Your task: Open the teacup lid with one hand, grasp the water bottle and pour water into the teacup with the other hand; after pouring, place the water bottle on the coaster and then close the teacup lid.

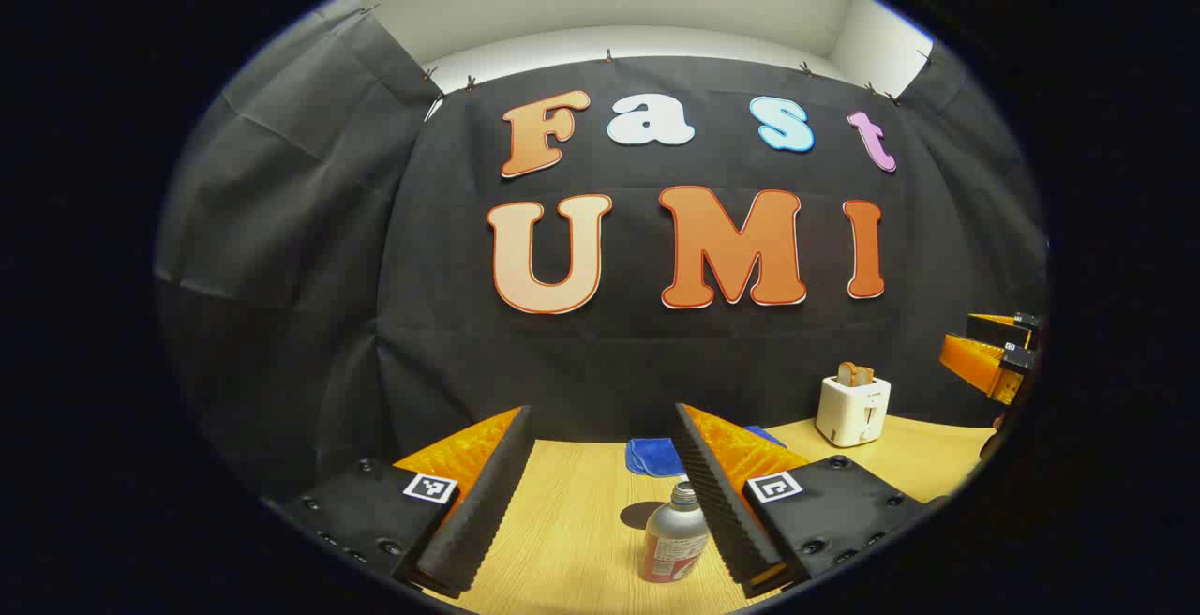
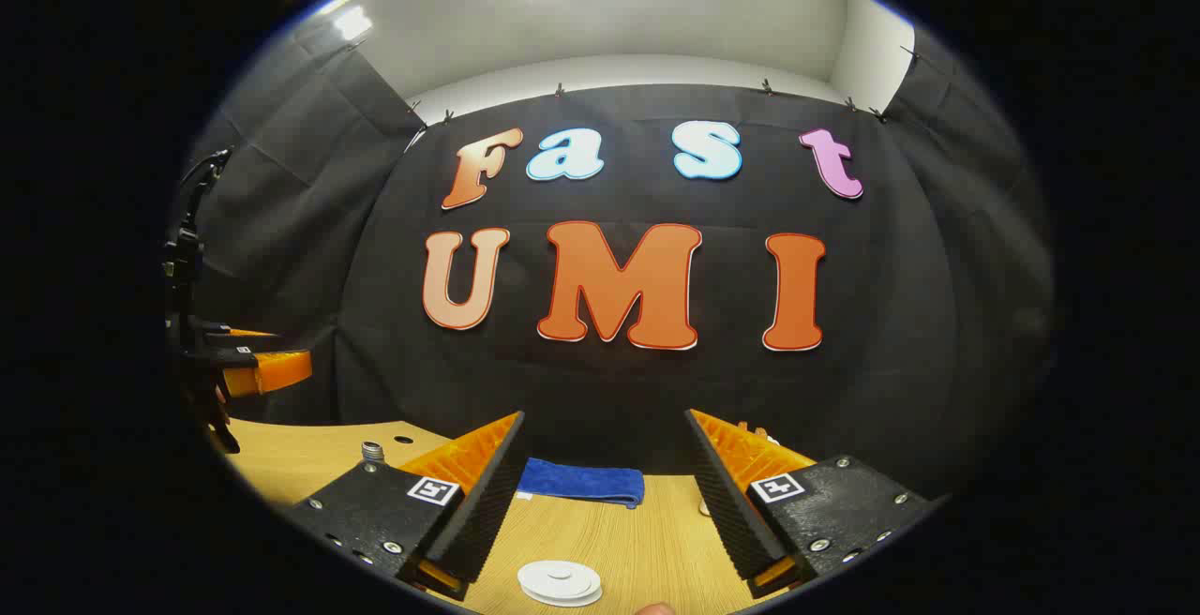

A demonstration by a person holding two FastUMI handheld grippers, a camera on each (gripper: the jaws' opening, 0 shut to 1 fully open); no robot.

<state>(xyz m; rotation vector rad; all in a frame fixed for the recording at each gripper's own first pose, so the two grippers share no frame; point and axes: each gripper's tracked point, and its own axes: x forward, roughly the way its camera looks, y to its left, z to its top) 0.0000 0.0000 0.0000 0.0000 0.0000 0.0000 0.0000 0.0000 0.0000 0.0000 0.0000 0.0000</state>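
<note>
The water bottle (image 1: 674,540) stands upright on the wooden table (image 1: 562,521), low between the 2 spread fingers of the left gripper (image 1: 600,493) and close against the inner face of the finger on the view's right; I cannot tell whether that finger touches it. The jaws are wide apart and grip nothing. Its cap looks to be off, the neck bare.

In the right gripper view, the right gripper (image 2: 605,493) is likewise spread with nothing between its fingers. Below the gap, at the near table edge, lies a flat white disc (image 2: 560,583); whether it is the coaster or the teacup lid I cannot tell. The teacup itself cannot be made out.

Farther out, a folded blue cloth (image 2: 581,482) lies by the back wall, and the bottle's neck (image 2: 373,451) peeps over the right gripper's left finger. A white toaster (image 1: 851,409) with bread in it stands to the right in the left gripper view.

Judged from this, the task is at its start: nothing is held, neither the lid step nor the pour is begun. The left gripper seems lined up for the bottle. The next move calls for lowering it so the bottle sits centred between the 2 pads, then closing squarely on the body, not the neck, so it stays upright.
</note>
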